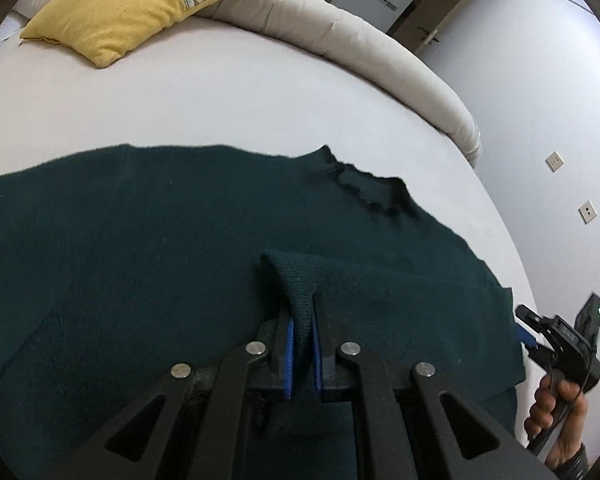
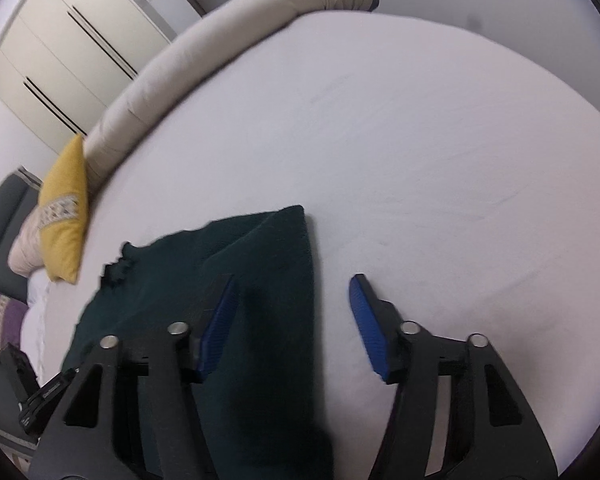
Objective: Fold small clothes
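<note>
A dark green knitted sweater [image 1: 160, 240] lies spread on the white bed, neckline toward the far right. My left gripper [image 1: 302, 320] is shut on a raised fold of the sweater, with cloth pinched between its blue pads. In the right wrist view the sweater's folded side [image 2: 268, 280] lies under and left of my right gripper [image 2: 294, 292], which is open and empty just above the sweater's right edge. The right gripper also shows in the left wrist view [image 1: 540, 336], at the sweater's right edge.
A yellow pillow [image 1: 132, 4] lies at the far left of the bed, and also shows in the right wrist view [image 2: 64, 216]. A beige rolled bolster [image 1: 360, 44] lines the far edge. White mattress [image 2: 440, 160] stretches to the right. A wardrobe [image 2: 64, 48] stands behind.
</note>
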### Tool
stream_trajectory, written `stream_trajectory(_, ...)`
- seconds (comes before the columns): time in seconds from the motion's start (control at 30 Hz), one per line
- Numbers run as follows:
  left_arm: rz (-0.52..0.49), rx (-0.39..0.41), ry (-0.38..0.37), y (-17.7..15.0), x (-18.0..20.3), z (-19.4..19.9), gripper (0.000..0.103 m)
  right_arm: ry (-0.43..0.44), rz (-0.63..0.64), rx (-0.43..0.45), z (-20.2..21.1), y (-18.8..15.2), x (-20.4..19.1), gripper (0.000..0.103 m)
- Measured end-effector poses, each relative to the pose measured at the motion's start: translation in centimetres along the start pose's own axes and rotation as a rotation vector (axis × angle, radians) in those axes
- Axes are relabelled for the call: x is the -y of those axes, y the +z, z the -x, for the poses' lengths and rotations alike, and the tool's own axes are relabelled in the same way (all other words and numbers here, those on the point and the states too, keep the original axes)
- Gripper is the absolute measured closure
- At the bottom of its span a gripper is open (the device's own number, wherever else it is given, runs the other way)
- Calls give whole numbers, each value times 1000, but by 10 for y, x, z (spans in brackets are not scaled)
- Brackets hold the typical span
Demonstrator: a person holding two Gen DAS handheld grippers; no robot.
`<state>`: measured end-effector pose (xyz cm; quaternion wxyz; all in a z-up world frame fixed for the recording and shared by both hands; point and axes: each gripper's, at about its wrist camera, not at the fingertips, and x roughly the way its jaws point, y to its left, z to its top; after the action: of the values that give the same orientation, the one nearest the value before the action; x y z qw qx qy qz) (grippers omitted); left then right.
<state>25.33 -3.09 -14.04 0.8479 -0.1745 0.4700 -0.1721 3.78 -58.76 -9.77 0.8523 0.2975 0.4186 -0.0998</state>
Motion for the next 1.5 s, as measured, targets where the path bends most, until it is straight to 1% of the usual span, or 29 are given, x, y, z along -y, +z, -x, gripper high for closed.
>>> stream_trajectory(0.03,-6,4,2,0,0,-1,95,-19,11,-11,-6,1,0,75)
stream_trajectory(0.07,-7,8,1,1,-1,-1,95,-43,25,-18,-11,2,0,88)
stream_trajectory(0.1,-1,8,-5,3,-2,-2,95,-55,36,-24,-13,3,0,94)
stream_trajectory(0.17,-1,16,-8,4,-3,1,95,-70,55,-23,-15,3,-2,98)
stream_trajectory(0.27,-32,40,0,1,1,5,95,-86,59,6,-8,6,-4,99)
stream_trajectory(0.33,-45,41,12,-2,7,2,95,-80,45,26,-9,7,-5,99)
stream_trajectory(0.4,-30,16,18,-5,1,-10,95,-100,36,-12,-26,4,2,100)
stream_trajectory(0.43,-28,19,10,-5,-1,-12,95,-92,37,-4,-29,2,5,100)
stream_trajectory(0.6,-38,19,-5,-5,-1,-8,94,-85,48,17,-6,-1,-2,94)
stream_trajectory(0.63,-33,17,-8,-5,-2,-8,92,-83,39,29,3,-3,-4,93)
stream_trajectory(0.67,-24,17,-9,-4,-3,-7,91,-72,33,48,15,-7,-7,81)
stream_trajectory(0.7,-19,14,-10,-4,-4,-7,91,-68,41,58,25,-13,-12,73)
stream_trajectory(0.73,-22,13,-9,-4,-3,-7,91,-70,55,58,30,-18,-17,61)
stream_trajectory(0.8,-30,11,-5,-5,-2,-8,91,-82,124,47,37,-33,-31,63)
stream_trajectory(0.87,-41,10,0,-5,-1,-8,91,-126,193,-9,29,-48,-41,86)
stream_trajectory(0.9,-49,12,5,-5,-1,-8,91,-151,203,-47,20,-55,-41,89)
stream_trajectory(0.97,-65,18,15,-5,0,-9,91,-172,198,-47,13,-64,-34,90)
stream_trajectory(1.03,-69,27,6,-7,-2,-11,90,-158,200,-16,13,-73,-29,91)
stream_trajectory(1.1,-48,37,-22,-9,-9,-14,90,-168,259,20,8,-82,-29,91)
stream_trajectory(1.13,-33,32,-38,-8,-12,-15,90,-169,267,25,5,-83,-29,91)
stream_trajectory(1.2,-25,17,-52,-6,-13,-15,90,-147,233,4,2,-76,-24,91)
stream_trajectory(1.23,-24,9,-56,-5,-13,-11,89,-139,227,-12,2,-72,-23,91)
stream_trajectory(1.27,-23,6,-55,-6,-13,-5,88,-140,229,-18,5,-68,-24,86)
stream_trajectory(1.3,-21,11,-49,-8,-14,6,86,-152,230,-14,10,-67,-26,83)
stream_trajectory(1.33,-15,29,-42,-10,-18,20,80,-189,222,2,20,-67,-31,78)
stream_trajectory(1.37,2,55,-51,-14,-27,40,77,-213,207,38,33,-68,-36,78)
stream_trajectory(1.43,43,98,-61,-20,-47,75,67,-196,210,119,56,-75,-52,76)
stream_trajectory(1.47,64,122,-54,-25,-61,94,63,-186,229,150,67,-81,-61,66)
stream_trajectory(1.5,84,150,-39,-29,-77,116,53,-174,263,184,78,-89,-77,56)
